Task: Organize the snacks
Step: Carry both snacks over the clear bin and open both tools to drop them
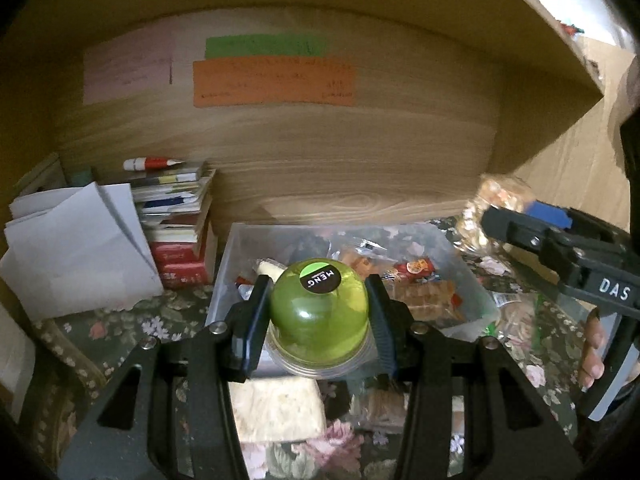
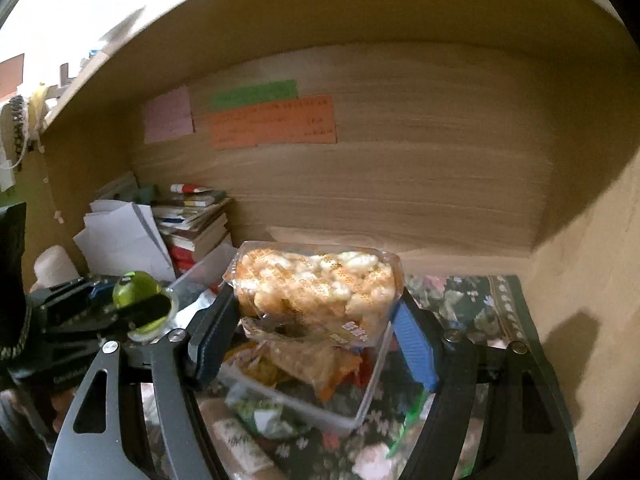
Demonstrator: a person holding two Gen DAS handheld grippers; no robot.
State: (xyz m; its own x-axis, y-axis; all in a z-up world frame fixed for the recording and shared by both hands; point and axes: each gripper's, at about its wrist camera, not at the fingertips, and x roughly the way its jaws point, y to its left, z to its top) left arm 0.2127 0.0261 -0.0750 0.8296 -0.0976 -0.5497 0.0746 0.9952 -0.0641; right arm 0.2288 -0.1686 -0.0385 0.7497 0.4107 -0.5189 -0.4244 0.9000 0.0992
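Nearest to me in the left wrist view, my left tongs [image 1: 319, 316] are clamped on a green domed jelly cup [image 1: 319, 312], one pad pressed to each side, its black and green label facing up. The cup hangs above the near edge of a clear plastic bin [image 1: 476, 280]. Under it, on the floral cloth of the worktop [image 1: 120, 320], I see a pale wrapped snack [image 1: 276, 408] and another clear-wrapped one just beside it.

In the right wrist view, my right tongs [image 2: 316, 312] are clamped on a clear pack of puffed rice crackers [image 2: 316, 284], gripped at both ends and held over the same bin [image 2: 372, 392]. The bin already carries several wrapped snacks, orange and red packets among them. A green packet [image 2: 264, 416] lies on the cloth just in front of the bin.

Farther back on the left, loose white papers [image 1: 76, 244] lean against a stack of books [image 1: 176, 220], and a red and white pen [image 1: 152, 163] lies on top of the stack. On the wooden back wall [image 1: 340, 168] are stuck pink, green and orange paper notes [image 1: 274, 82]; their writing is too blurred for me to read.
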